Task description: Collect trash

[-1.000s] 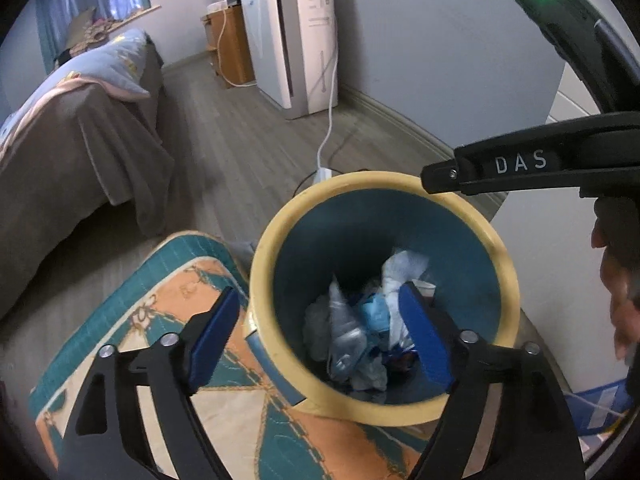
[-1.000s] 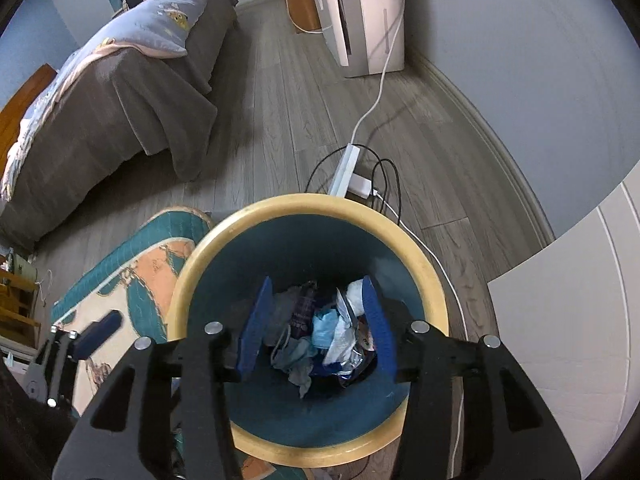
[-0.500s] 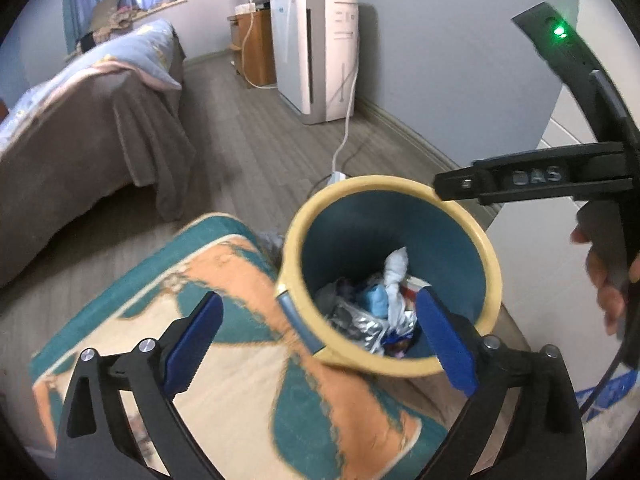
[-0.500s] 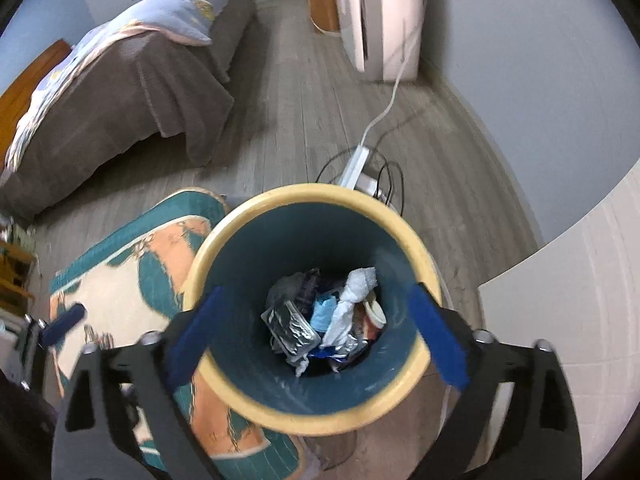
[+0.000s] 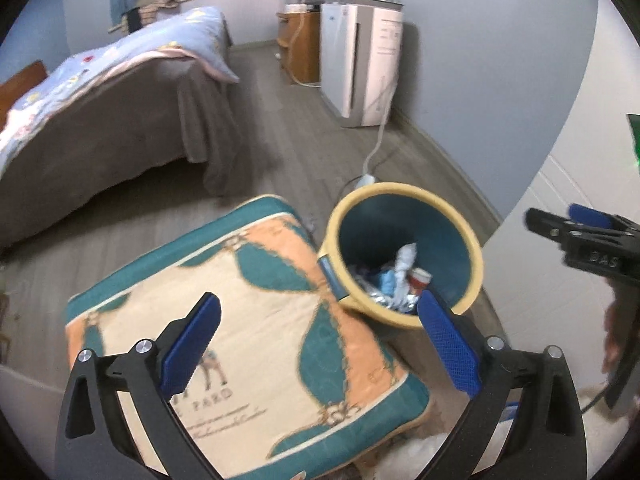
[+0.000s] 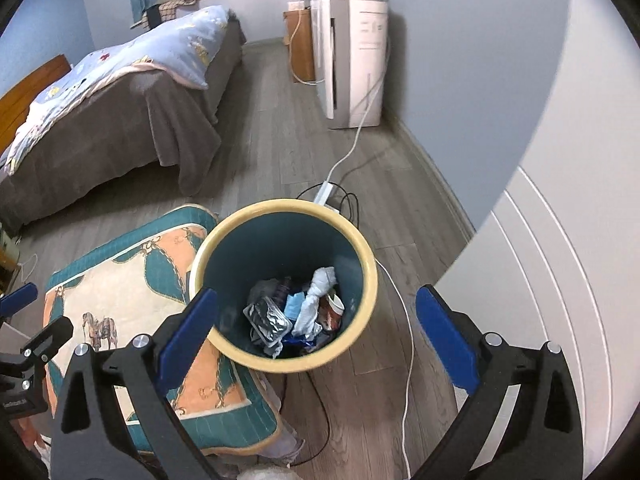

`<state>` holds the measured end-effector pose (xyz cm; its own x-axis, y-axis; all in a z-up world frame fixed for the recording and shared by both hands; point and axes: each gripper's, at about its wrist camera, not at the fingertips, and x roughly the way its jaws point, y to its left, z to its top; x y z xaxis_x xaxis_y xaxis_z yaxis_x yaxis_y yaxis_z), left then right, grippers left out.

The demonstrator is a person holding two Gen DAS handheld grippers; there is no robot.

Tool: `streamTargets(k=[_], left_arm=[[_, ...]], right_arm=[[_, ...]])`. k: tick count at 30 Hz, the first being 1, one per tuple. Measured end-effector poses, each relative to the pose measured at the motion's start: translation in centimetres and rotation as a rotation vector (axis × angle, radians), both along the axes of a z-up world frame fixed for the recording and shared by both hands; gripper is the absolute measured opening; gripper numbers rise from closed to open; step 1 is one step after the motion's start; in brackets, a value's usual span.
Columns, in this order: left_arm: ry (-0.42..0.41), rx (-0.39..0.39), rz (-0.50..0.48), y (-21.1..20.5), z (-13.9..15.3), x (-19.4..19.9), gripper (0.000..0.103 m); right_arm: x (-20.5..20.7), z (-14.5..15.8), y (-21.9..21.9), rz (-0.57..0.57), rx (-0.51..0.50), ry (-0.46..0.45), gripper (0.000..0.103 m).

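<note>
The bin (image 6: 362,248) stands on the floor just ahead of and below the right tool (image 6: 316,336) — nearer to it than to the left tool (image 5: 320,340), which sits off over the cushion (image 5: 224,304). Both tools are spread wide, empty; crumpled trash (image 6: 308,312) lies at the bin's bottom.

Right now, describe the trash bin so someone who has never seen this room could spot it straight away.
Find the bed, then the patterned teal and orange cushion on the floor near its foot. The bin stands right against that cushion's edge: a round tub, dark teal inside with a thick pale yellow rim, and the only thing there holding crumpled wrappers.
</note>
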<state>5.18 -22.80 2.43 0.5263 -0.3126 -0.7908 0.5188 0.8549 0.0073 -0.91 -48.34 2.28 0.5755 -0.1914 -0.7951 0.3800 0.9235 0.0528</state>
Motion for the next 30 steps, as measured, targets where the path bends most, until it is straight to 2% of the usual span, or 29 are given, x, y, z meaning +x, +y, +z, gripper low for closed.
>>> streamTargets(k=[4,6,8,11,17,24,30], left_arm=[[-0.054,-0.037,-0.016,0.5,0.0,-1.5,0.098],[-0.115,-0.016,-0.008,0.4,-0.1,-1.8,0.098],[-0.139,-0.003,-0.018,0.1,-0.1,-1.9,0.098],[-0.147,0.0,-0.055,-0.1,-0.2,-2.1,0.098],[-0.126,-0.015,-0.078,0.0,-0.4,-2.4,0.098],[-0.146,0.0,-0.095,0.0,-0.5,-3.1,0.098],[-0.117,-0.004,-0.075,0.3,-0.6,-2.7,0.098]], right_arm=[[-1.5,0.5,0.9,-0.014,-0.041,-0.013,0.097],[-2.1,0.6,1.4,-0.015,-0.06,-0.019,0.097],[-2.7,0.6,1.9,-0.017,-0.056,-0.011,0.097],[-3.7,1.1,2.4,-0.024,-0.084,-0.034,0.097],[-4.4,2.1,3.9,-0.031,-0.205,-0.074,0.097],[-4.5,2.7,4.6,-0.043,-0.22,-0.123,0.097],[-4.3,2.3,4.2,-0.06,-0.204,-0.098,0.097]])
